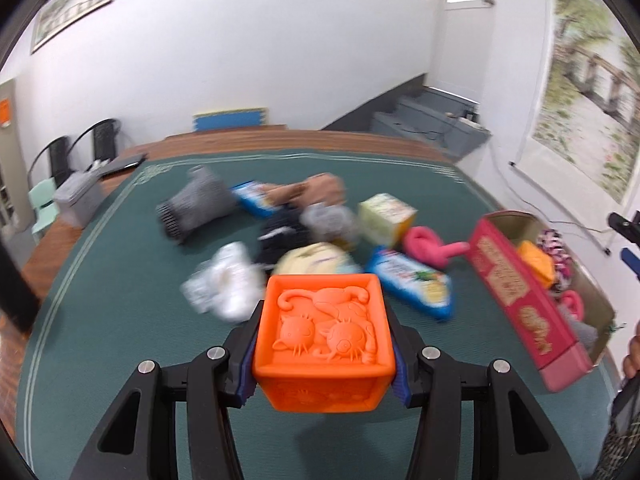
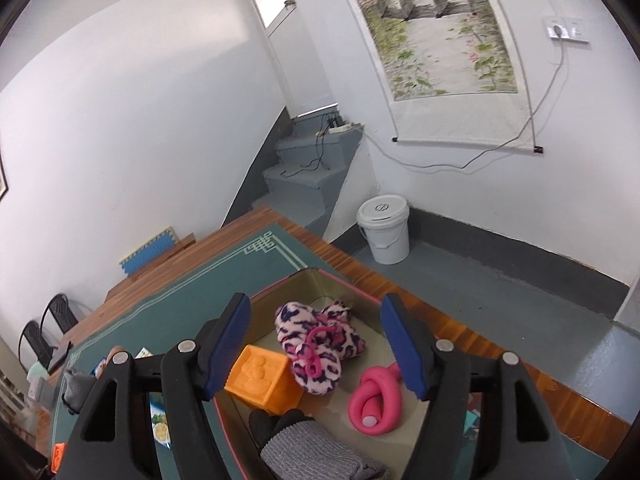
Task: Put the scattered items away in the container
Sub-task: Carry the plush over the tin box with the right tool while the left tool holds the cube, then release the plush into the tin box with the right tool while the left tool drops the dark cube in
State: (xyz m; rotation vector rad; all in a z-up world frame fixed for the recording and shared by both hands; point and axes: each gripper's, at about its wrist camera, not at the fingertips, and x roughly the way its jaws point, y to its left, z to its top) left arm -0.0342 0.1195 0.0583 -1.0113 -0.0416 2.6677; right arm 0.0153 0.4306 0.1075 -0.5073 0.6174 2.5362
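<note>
My left gripper (image 1: 323, 344) is shut on an orange embossed toy block (image 1: 326, 334), held above the green mat. Ahead lies a blurred pile: a grey sock (image 1: 196, 204), a white bag (image 1: 224, 280), blue snack packets (image 1: 414, 280), a pale carton (image 1: 386, 216) and a pink knotted toy (image 1: 428, 242). The red box (image 1: 520, 292) stands at the right. My right gripper (image 2: 320, 346) hangs open over that box (image 2: 316, 276), nothing between its pads. Inside lie a yellow-orange block (image 2: 262, 382), a pink leopard slipper (image 2: 320, 344), a pink knotted toy (image 2: 374, 404) and a grey sock (image 2: 312, 444).
The green mat (image 1: 100, 280) covers a wooden table (image 2: 460, 340). A grey bin (image 1: 78, 198) and a dark laptop sit at the far left. A white bucket (image 2: 384, 232) stands on the floor by grey steps. A person's hand (image 1: 632, 354) shows at the right edge.
</note>
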